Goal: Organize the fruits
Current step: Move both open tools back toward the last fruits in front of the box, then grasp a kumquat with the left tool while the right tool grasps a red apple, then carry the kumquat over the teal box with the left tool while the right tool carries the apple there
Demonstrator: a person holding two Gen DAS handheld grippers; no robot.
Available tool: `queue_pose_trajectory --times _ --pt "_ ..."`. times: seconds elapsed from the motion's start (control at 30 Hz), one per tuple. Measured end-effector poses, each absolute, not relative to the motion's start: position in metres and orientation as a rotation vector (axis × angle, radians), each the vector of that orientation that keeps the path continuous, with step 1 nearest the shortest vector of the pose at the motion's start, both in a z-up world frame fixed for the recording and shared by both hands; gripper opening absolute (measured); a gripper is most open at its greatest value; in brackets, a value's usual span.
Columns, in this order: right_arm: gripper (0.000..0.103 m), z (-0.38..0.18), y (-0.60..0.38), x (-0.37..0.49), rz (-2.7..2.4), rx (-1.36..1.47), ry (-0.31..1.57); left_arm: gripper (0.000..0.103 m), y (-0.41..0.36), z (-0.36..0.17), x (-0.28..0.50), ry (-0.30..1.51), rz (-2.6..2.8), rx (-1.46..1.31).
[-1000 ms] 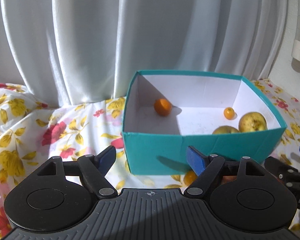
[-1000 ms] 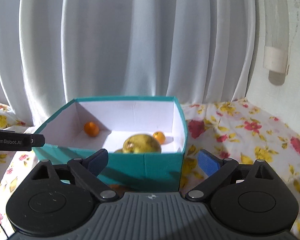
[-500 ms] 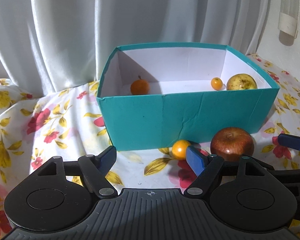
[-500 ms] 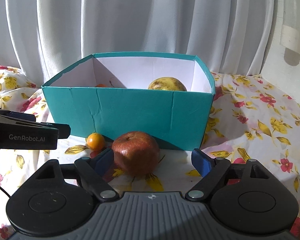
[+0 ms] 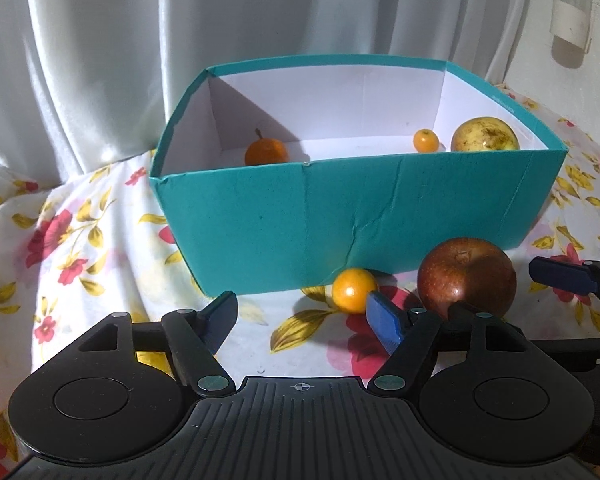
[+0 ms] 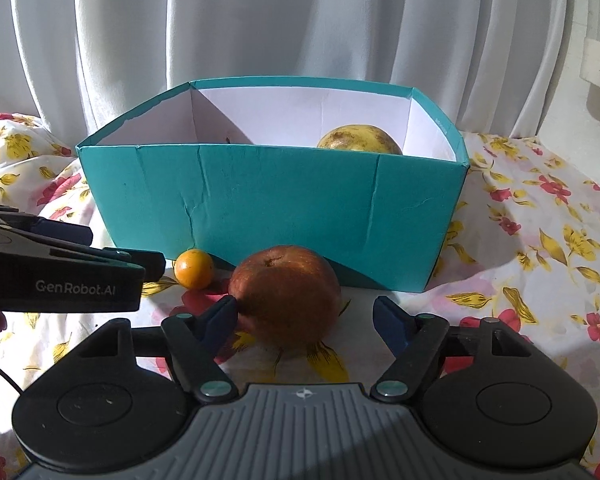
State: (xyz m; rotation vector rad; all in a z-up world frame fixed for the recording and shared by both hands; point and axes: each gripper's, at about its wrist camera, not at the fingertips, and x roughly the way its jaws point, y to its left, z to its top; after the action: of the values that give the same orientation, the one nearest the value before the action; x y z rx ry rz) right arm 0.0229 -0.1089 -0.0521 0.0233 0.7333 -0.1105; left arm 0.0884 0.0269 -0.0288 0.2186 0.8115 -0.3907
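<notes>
Between the blue pads of the right claw [image 6: 302, 318] sits a red apple [image 6: 286, 294] on the floral cloth [image 6: 532, 240]; the jaws are closing, the left pad just at the apple's skin and the right pad apart from it, so the fruit is not yet clamped. At ten o'clock from the apple lies a small orange fruit [image 6: 194, 269], close against the front wall of the teal box [image 6: 280, 196]. At nine o'clock in the right wrist view the left claw shows side-on, black, marked GenRobot.AI. From the left wrist view the left claw [image 5: 302, 318] is closing too, with bare cloth between its pads; the small orange fruit [image 5: 354, 290] lies just beyond its right pad, at one o'clock from the gap, and the apple [image 5: 466, 278] at two o'clock. Inside the box [image 5: 340, 216], white-lined, rest a stemmed orange fruit [image 5: 266, 152] at the left, a smaller orange one [image 5: 426, 140] toward the right, and a spotted yellow fruit [image 5: 485, 135] in the right corner. White curtains [image 5: 260, 20] hang at twelve o'clock behind everything.
</notes>
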Motion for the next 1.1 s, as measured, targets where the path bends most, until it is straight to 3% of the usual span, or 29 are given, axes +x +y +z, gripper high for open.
queue_pose_trajectory --times 0.1,0.23,0.53,0.73,1.1 --pt "0.075 -0.054 -0.103 0.027 -0.105 -0.005 0.724 0.067 0.021 -0.035 0.094 0.822 -0.397 0.231" --pt "0.065 -0.057 -0.097 0.035 -0.094 -0.030 0.719 0.063 0.018 -0.038 0.102 0.830 -0.427 0.208" --pt "0.067 -0.063 -0.114 0.041 -0.118 0.033 0.748 0.059 0.005 -0.045 0.108 0.861 -0.495 0.210" --pt "0.066 -0.071 -0.118 0.047 -0.128 0.046 0.780 0.042 -0.004 -0.056 0.115 0.895 -0.517 0.218" --pt "0.065 -0.077 -0.116 0.048 -0.114 0.010 0.770 0.035 -0.002 -0.055 0.110 0.865 -0.510 0.245"
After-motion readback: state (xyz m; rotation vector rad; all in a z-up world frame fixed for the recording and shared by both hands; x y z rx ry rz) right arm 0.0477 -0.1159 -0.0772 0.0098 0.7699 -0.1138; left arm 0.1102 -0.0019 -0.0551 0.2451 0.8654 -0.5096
